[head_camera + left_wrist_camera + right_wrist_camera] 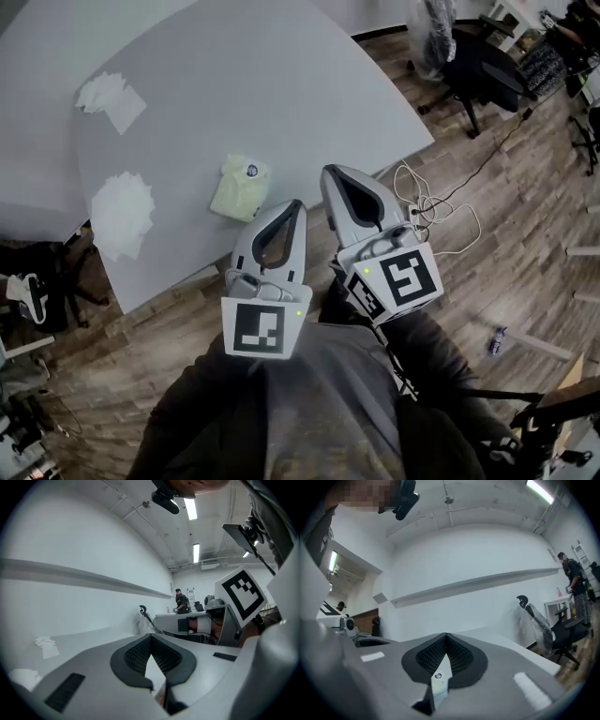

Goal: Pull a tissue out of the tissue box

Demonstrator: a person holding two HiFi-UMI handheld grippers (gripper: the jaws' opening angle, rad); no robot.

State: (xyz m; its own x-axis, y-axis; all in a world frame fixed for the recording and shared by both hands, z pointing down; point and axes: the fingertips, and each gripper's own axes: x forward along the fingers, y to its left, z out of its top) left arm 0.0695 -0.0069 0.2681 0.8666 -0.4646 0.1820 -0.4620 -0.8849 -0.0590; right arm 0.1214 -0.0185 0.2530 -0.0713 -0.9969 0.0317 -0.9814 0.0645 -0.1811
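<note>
Grey left gripper (298,202): jaws together at the tips, nothing clamped; its own view shows only pale table through the slit behind the tips.
Right gripper (330,171): jaws also closed and empty; held just beside the left one, tip a little further forward.
Height: both are held up near the person's body, at the table's near edge, not touching anything.
Tissue pack (239,187): pale yellow-green, soft-sided, lying flat on the table (281,84) close to that near edge.
Bearing: the pack lies ahead and to the left of both tips; the left tip is just beside its right edge, the right tip further off.
Line of sight: the right gripper's view shows the pack through its slit, so that gripper seems aimed at it.
Long axis: roughly away from the person, though the pack is near square, so this is uncertain.
Opening: cannot be made out.
Loose tissues (122,214): two white heaps well apart to the left.
Judgement: either gripper must spread before reaching down; the left has the shorter path.
</note>
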